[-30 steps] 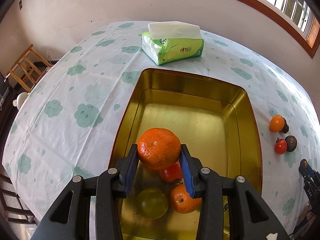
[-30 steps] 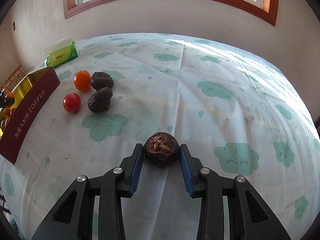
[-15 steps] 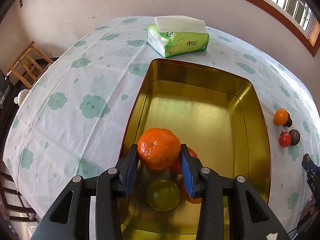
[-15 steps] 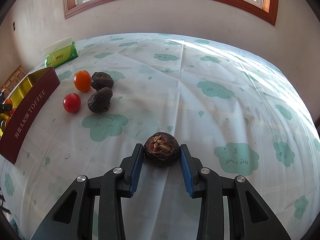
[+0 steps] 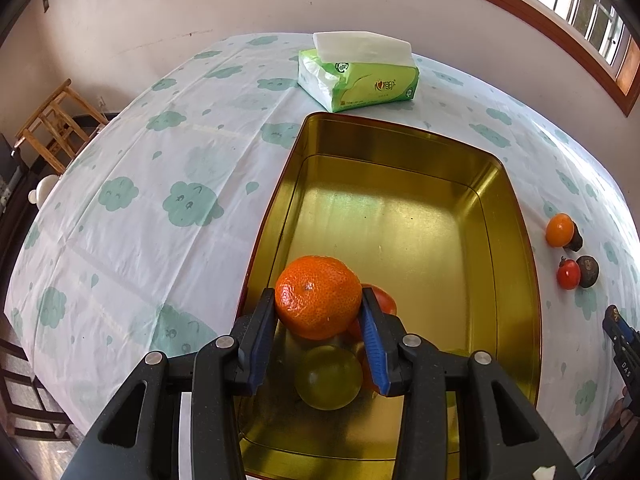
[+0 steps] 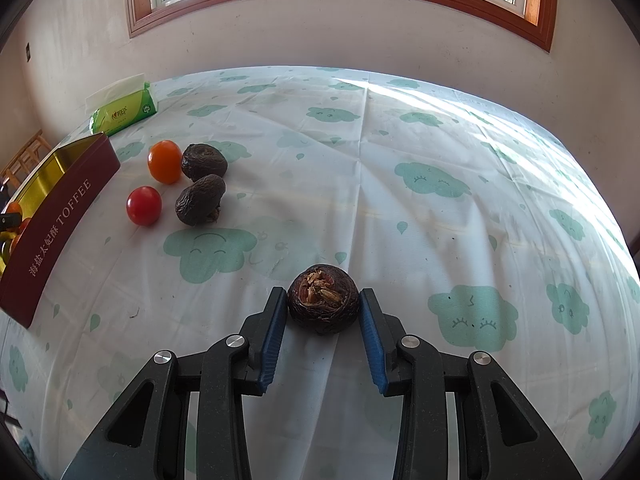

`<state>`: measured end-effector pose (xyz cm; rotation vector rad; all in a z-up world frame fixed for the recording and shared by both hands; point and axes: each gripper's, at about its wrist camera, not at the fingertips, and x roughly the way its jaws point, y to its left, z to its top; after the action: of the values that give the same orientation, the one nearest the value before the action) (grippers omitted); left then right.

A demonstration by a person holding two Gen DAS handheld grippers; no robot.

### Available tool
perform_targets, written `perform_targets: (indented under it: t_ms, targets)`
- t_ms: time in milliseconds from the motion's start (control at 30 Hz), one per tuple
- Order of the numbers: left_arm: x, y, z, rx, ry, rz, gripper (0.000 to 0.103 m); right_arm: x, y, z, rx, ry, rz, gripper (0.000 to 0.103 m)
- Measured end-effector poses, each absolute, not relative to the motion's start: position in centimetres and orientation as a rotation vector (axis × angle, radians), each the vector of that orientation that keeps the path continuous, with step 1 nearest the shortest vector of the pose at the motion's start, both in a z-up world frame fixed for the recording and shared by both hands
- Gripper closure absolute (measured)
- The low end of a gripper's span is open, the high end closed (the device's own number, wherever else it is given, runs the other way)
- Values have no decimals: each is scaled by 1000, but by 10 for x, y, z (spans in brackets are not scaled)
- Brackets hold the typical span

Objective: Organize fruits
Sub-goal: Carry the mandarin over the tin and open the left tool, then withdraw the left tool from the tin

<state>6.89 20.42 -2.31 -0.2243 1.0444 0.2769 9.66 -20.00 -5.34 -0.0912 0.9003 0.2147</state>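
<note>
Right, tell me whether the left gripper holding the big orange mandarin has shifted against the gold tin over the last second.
Yes. The left gripper with the big orange mandarin has moved towards the gold tin's left wall, with the green tissue pack drifting right.

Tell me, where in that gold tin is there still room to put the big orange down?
The far half of the gold tin, toward the tissue pack, is bare. The near end is crowded: a green fruit and red fruits sit right under the mandarin held in the left gripper.

A green tissue pack [image 5: 358, 76] lies on the cloud-print cloth [image 5: 168, 184] covering the desk, with a wooden chair [image 5: 52, 124] beside it.
</note>
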Motion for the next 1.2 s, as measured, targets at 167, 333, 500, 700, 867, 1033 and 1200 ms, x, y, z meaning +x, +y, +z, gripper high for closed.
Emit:
perform_targets:
  t_ms: [167,333,500,700,867,1033,1200]
  targets:
    - [69,206,-23,-245,1044,274,65,97,-200,-53,-91,900,215,65]
    - [70,205,-23,-239,1041,273,61,97,-199,-53,-92,900,214,65]
    - [70,203,-23,-223,1037,276,60,97,-199,-53,-93,900,214,65]
    - [69,202,-22,-217,1036,278,60,97,-199,-53,-93,900,214,65]
    - [66,197,-22,-209,1041,276,58,97,-199,-53,-93,900,214,65]
    - [63,194,-21,-213,1045,284,58,97,-199,-53,-93,900,214,65]
    - [60,193,-22,-218,1055,289,55,97,-199,-53,-93,900,213,65]
